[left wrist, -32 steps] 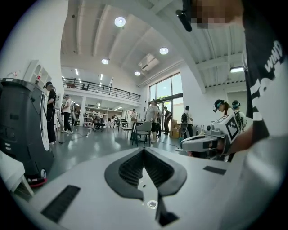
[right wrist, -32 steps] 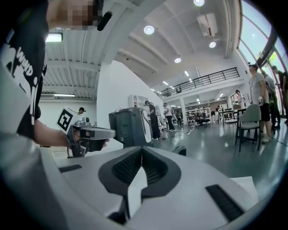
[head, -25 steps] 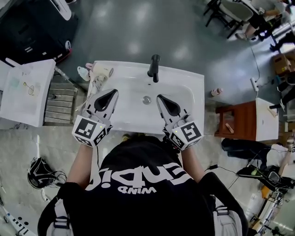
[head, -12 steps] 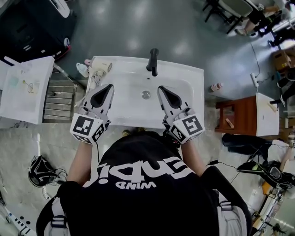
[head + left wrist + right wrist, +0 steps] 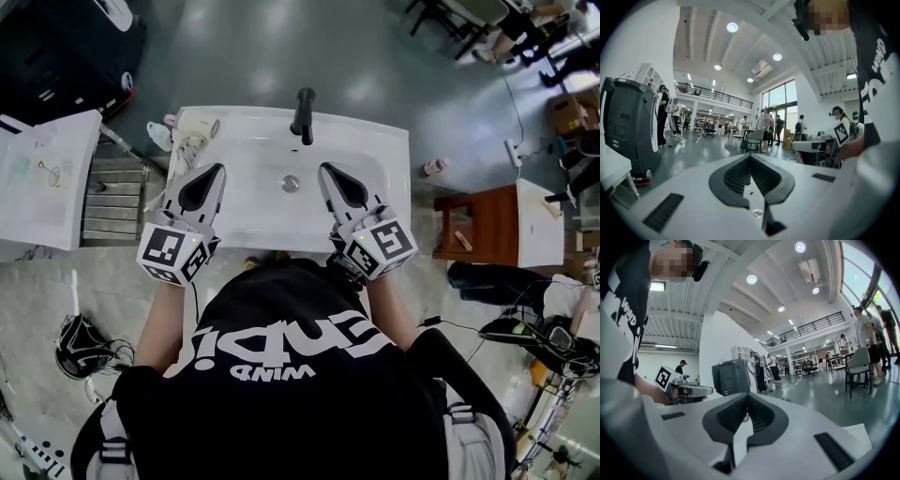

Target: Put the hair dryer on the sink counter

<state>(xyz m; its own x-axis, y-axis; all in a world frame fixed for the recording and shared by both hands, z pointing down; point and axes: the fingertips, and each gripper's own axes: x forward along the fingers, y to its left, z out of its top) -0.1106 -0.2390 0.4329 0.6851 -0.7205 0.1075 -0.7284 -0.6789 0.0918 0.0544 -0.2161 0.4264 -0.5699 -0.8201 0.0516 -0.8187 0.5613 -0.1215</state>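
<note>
A cream hair dryer (image 5: 192, 141) with its coiled cord lies on the back left corner of the white sink counter (image 5: 384, 159). A black faucet (image 5: 302, 114) stands at the back of the basin. My left gripper (image 5: 216, 171) hovers over the counter's left part, just in front of the dryer, shut and empty. My right gripper (image 5: 325, 171) is over the basin's right side, shut and empty too. The left gripper view has my left gripper (image 5: 750, 157) with jaws together and the right gripper (image 5: 820, 146) beside it. The right gripper view has my right gripper (image 5: 747, 395) likewise shut.
Another white counter (image 5: 47, 178) and a metal rack (image 5: 117, 202) stand to the left. A wooden stool (image 5: 473, 234) and a small bottle (image 5: 433, 168) on the floor are to the right. A black machine (image 5: 66, 47) is at the back left. People stand in the hall beyond.
</note>
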